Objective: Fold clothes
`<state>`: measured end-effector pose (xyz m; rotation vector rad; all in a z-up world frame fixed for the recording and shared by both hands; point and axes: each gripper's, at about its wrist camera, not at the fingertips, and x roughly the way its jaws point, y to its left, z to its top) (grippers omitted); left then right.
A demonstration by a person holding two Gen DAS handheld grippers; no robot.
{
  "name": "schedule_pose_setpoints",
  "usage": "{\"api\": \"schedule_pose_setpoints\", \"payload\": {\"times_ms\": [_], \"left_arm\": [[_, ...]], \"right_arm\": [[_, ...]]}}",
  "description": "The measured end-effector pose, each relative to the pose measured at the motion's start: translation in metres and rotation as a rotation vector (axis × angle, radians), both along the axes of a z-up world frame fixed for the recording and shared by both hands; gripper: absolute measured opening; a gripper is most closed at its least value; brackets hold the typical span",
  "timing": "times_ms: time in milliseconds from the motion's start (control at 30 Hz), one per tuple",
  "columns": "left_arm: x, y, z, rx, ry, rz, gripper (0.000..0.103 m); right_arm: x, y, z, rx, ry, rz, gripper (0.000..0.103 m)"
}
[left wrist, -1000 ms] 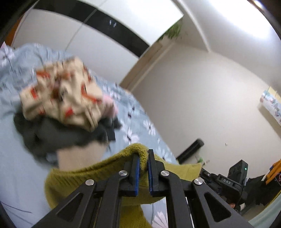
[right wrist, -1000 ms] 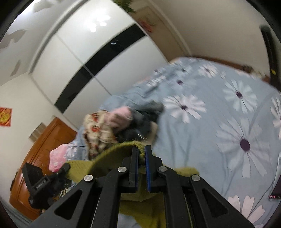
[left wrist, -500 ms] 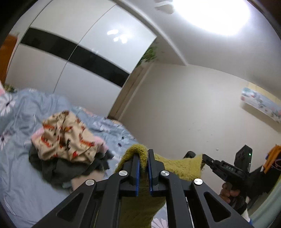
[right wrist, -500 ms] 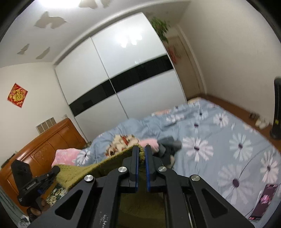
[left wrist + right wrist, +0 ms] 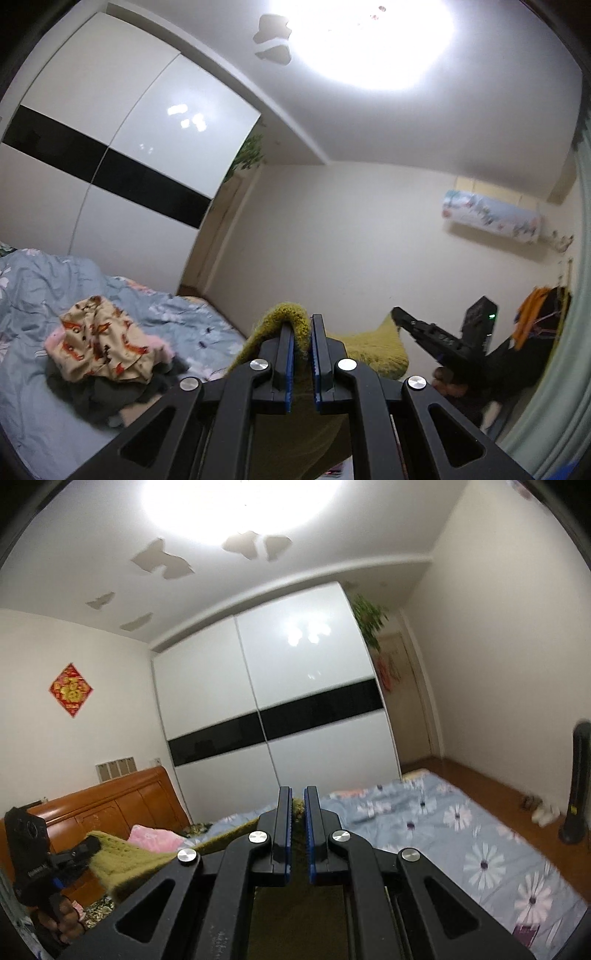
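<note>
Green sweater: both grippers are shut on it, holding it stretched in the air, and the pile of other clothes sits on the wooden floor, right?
Not quite. The pile of other clothes lies on the bed, as the left wrist view shows. The left gripper and the right gripper are indeed shut on the green sweater.

White wardrobe (image 5: 280,709), wooden headboard (image 5: 122,805), ceiling paint apparently peeling.

white wardrobe (image 5: 280,709), wooden headboard (image 5: 122,808), ceiling light (image 5: 369,40).
</note>
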<state>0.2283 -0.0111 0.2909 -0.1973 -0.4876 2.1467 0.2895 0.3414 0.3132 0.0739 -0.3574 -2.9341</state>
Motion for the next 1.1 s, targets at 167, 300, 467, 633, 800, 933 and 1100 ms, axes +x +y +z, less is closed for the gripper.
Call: {"api": "schedule_pose_setpoints", "payload": {"times_ms": [167, 300, 467, 633, 800, 933, 1100], "left_arm": [[-0.017, -0.026, -0.001, 0.036, -0.07, 0.02, 0.008], [-0.05, -0.046, -0.029, 0.042, -0.203, 0.072, 0.008], [-0.13, -0.075, -0.161, 0.005, -0.525, 0.238, 0.008], [-0.178, -0.099, -0.304, -0.007, -0.811, 0.375, 0.008], [-0.213, -0.104, -0.377, -0.033, -0.926, 0.419, 0.008], [-0.252, -0.114, -0.386, -0.025, -0.921, 0.443, 0.008], [-0.314, -0.129, -0.413, -0.012, -0.964, 0.476, 0.008]], "right_arm": [[-0.011, -0.018, 0.033, 0.046, 0.035, 0.056, 0.006], [-0.078, -0.053, 0.012, 0.131, -0.098, 0.117, 0.006], [-0.189, -0.096, -0.096, 0.192, -0.412, 0.172, 0.006], [-0.276, -0.122, -0.249, 0.173, -0.74, 0.199, 0.006], [-0.329, -0.132, -0.35, 0.147, -0.923, 0.207, 0.006], [-0.366, -0.137, -0.366, 0.118, -0.93, 0.194, 0.006], [-0.421, -0.138, -0.381, 0.092, -0.91, 0.155, 0.006]]}}
